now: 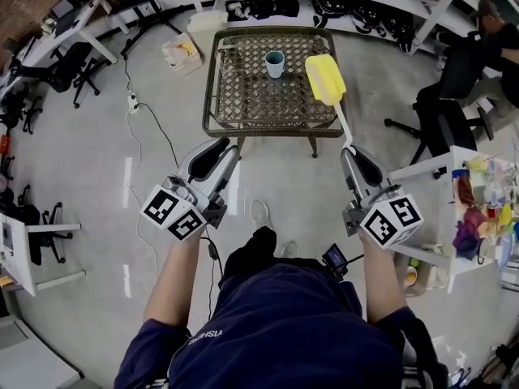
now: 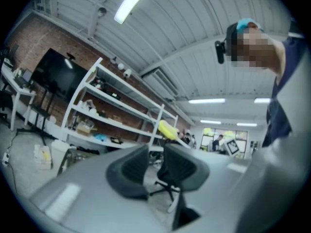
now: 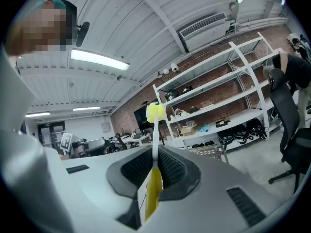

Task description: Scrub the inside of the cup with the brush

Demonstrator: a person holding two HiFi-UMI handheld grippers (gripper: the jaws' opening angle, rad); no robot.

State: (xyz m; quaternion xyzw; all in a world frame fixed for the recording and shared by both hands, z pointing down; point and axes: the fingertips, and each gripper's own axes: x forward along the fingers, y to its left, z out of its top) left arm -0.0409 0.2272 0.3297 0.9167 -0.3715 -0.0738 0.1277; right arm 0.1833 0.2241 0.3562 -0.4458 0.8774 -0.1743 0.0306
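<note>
A teal-and-white cup (image 1: pixel 275 63) stands upright on the far part of the wicker table (image 1: pixel 243 96). My right gripper (image 1: pixel 350 151) is shut on the white handle of a brush, whose yellow head (image 1: pixel 324 79) hovers over the table's right side, right of the cup. The right gripper view shows the handle clamped between the jaws (image 3: pixel 154 166), with the brush head (image 3: pixel 156 111) pointing up and away. My left gripper (image 1: pixel 223 146) is shut and empty, held in front of the table's near left edge. In the left gripper view the jaws (image 2: pixel 154 154) hold nothing, and the brush head (image 2: pixel 167 129) shows beyond them.
A person sits on an office chair (image 1: pixel 474 51) at the far right. A white table with colourful items (image 1: pixel 478 209) stands at my right. Office chairs (image 1: pixel 69 63) stand far left. A power strip and cable (image 1: pixel 134 101) lie on the floor, near a box (image 1: pixel 182 53).
</note>
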